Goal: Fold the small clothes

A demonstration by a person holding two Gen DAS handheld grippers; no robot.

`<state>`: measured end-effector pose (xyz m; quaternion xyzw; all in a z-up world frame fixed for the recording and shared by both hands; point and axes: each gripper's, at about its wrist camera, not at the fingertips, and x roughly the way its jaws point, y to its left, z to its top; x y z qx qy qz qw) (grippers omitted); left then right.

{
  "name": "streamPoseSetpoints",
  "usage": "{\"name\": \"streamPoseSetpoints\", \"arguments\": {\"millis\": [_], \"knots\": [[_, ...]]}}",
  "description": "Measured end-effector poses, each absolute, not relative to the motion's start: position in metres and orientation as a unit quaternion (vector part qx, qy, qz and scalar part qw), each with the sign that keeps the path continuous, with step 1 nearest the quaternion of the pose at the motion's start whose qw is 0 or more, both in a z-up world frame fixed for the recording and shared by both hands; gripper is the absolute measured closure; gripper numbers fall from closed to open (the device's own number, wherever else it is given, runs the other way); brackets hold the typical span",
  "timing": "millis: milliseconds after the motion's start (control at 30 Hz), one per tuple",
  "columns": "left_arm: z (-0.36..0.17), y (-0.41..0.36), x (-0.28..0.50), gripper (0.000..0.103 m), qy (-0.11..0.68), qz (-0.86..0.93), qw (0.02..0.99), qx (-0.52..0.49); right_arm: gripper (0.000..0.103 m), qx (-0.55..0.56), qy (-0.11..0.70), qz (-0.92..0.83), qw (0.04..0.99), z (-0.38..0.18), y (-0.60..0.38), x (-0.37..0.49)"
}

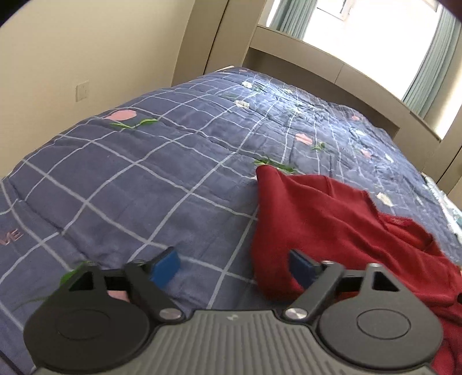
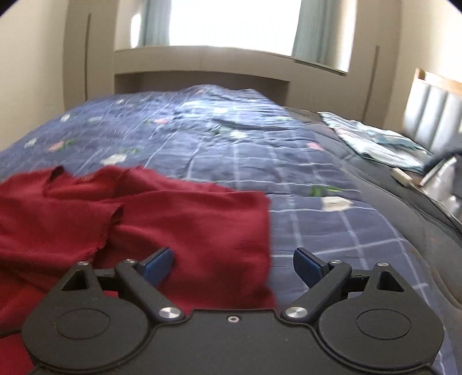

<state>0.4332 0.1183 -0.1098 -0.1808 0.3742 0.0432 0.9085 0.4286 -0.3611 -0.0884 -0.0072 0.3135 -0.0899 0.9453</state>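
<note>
Both grippers sit right at the bottom of their views, jaws spread wide and nothing pinched. Left gripper (image 1: 233, 266) hovers over the left edge of the red garment (image 1: 332, 230), with one blue pad over bare quilt (image 1: 144, 178) and the other over the cloth. Right gripper (image 2: 233, 266) does the mirror thing, straddling the garment's right edge.

So the garment is lying rumpled on the near part of the bed, between the two tools, bunched up with a neckline or armhole opening showing further back. Not flat at all.

What I'd worry about: the fabric is layered and creased, so closing on an edge could easily grab two layers instead of one, or snag a bit of quilt along with it, since the quilt is soft and wrinkled too. Then the fold would come out lopsided. The right view is blurry as well, so I can't tell exactly where that hem ends.

Further out, there's a folded light blue cloth (image 2: 375, 141) near the right edge of the bed, well apart from the garment. Beyond that, a padded headboard (image 2: 433, 115), and a bright window (image 2: 231, 23) with curtains. Nothing blocks the way.
</note>
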Motion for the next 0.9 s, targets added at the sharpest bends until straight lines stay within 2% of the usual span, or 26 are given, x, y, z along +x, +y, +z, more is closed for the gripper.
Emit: {"name": "streamPoseSetpoints", "arguments": {"millis": [133, 533, 900], "knots": [[-0.098, 0.124, 0.405, 0.002, 0.361, 0.027, 0.91, -0.2, 0.001, 0.028, 0.301, -0.059, 0.951, -0.074, -0.376, 0.392], [-0.09, 0.116, 0.29, 0.001, 0.382, -0.067, 0.901, -0.193, 0.001, 0.064, 0.337, 0.028, 0.939, -0.051, -0.37, 0.24], [-0.101, 0.09, 0.226, 0.001, 0.424, -0.128, 0.884, -0.15, 0.001, 0.212, 0.363, 0.04, 0.906, -0.067, -0.368, 0.137]]}}
